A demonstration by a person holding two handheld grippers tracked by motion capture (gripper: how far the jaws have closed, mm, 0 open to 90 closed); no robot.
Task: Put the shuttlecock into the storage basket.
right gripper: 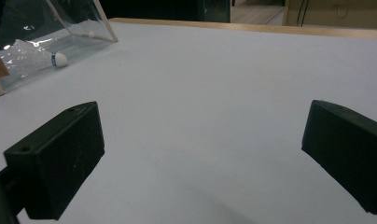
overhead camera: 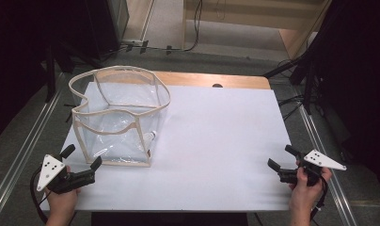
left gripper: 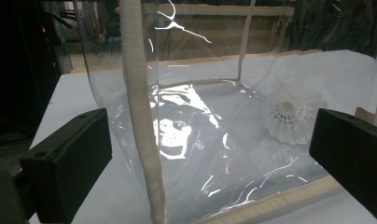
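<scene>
A clear plastic bag [overhead camera: 120, 115] with cream fabric trim stands upright and open-topped on the far left part of the table. Inside it, on the bag's floor near its right near corner, lies a white shuttlecock [overhead camera: 149, 137]. The shuttlecock rests on its side, its long axis roughly level with the table. In the right gripper view [right gripper: 32, 59] the rounded cork nose with a blue band points toward the open middle of the table, and the skirt trails back into the bag. In the left gripper view [left gripper: 293, 114] the open skirt faces the camera, so the nose points away from that gripper.

The left gripper [overhead camera: 81, 159] hovers at the near left edge, just beside the bag's near corner, jaws spread wide with nothing between them. A trimmed vertical seam [left gripper: 142, 116] of the bag stands between the jaws in its own view, though I cannot tell whether it touches them. The right gripper [overhead camera: 282, 157] sits at the near right edge, well apart from the bag, jaws also wide apart and empty.

The table [overhead camera: 225, 141] has a plain white sheet over a wooden top, whose bare strip [overhead camera: 211, 79] shows along the far edge. Beyond it are grey floor, cables and dark stands.
</scene>
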